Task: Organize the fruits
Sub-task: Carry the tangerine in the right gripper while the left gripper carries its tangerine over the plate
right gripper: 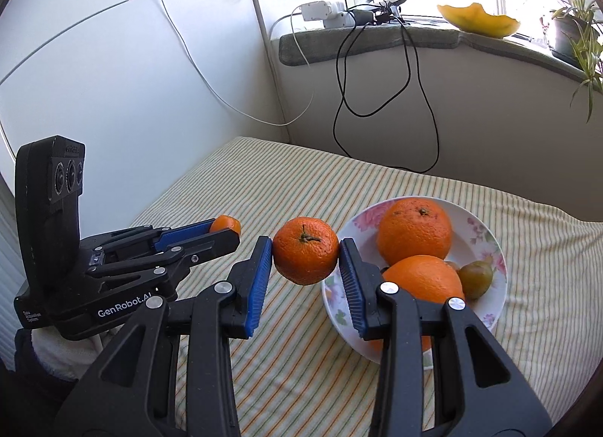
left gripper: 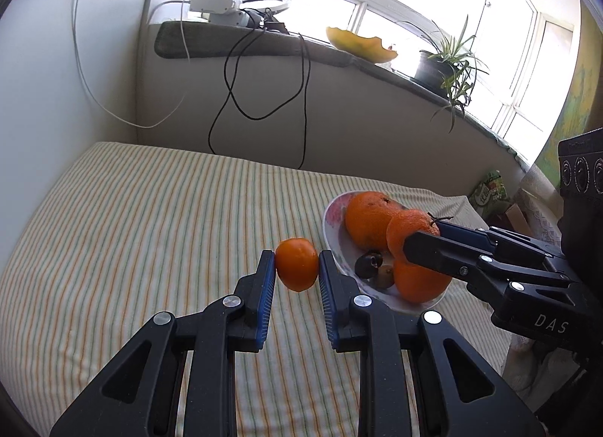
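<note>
My left gripper (left gripper: pixel 297 262) is shut on a small smooth orange fruit (left gripper: pixel 297 267), held above the striped cloth just left of the floral plate (left gripper: pixel 331 219). In the right wrist view the same gripper (right gripper: pixel 226 231) shows at the left with that fruit (right gripper: pixel 226 224) at its tips. My right gripper (right gripper: pixel 306 248) is shut on a stemmed tangerine (right gripper: pixel 306 258), held by the plate's (right gripper: pixel 490 237) left rim. From the left wrist view, the right gripper (left gripper: pixel 422 236) holds the tangerine (left gripper: pixel 405 229) over the plate. The plate holds two large oranges (right gripper: pixel 414 235) (right gripper: pixel 426 280) and a green-brown fruit (right gripper: pixel 475 278).
A dark brown fruit (left gripper: pixel 368 263) also lies in the plate. The striped cloth (left gripper: pixel 150 218) covers the whole surface. Walls close in at the back and left. A windowsill (left gripper: pixel 264 45) carries a power strip, hanging cables (left gripper: pixel 233 97), a yellow rind (left gripper: pixel 361 45) and a potted plant (left gripper: pixel 448 67).
</note>
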### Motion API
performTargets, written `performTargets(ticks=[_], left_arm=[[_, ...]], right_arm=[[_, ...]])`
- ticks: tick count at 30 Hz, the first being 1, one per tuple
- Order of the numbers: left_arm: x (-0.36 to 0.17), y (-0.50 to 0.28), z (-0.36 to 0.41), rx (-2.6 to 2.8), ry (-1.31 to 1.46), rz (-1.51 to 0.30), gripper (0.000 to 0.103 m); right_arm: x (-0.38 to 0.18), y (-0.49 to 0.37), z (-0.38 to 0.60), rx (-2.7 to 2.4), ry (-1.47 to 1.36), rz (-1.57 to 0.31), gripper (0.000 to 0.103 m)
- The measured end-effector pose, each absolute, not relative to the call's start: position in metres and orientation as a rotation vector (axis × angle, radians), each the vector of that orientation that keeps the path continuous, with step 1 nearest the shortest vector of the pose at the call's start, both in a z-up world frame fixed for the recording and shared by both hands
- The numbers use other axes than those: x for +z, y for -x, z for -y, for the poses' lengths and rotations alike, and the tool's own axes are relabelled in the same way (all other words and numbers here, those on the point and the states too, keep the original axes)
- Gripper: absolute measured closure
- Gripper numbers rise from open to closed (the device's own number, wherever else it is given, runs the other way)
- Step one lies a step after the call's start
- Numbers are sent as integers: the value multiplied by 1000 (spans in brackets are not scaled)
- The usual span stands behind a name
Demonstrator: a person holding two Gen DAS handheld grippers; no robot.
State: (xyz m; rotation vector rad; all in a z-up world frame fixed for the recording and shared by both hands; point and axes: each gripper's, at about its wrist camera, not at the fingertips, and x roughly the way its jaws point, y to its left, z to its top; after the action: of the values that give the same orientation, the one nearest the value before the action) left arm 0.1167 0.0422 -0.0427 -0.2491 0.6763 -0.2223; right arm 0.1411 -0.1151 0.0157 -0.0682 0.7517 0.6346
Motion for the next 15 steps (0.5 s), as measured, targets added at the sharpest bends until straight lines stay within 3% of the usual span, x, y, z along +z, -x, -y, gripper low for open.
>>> performTargets(ticks=[15], left_arm=[[-53,-144,10,-313,218,-728,81]], right_arm=[[14,-168,195,466,37,-746,65]])
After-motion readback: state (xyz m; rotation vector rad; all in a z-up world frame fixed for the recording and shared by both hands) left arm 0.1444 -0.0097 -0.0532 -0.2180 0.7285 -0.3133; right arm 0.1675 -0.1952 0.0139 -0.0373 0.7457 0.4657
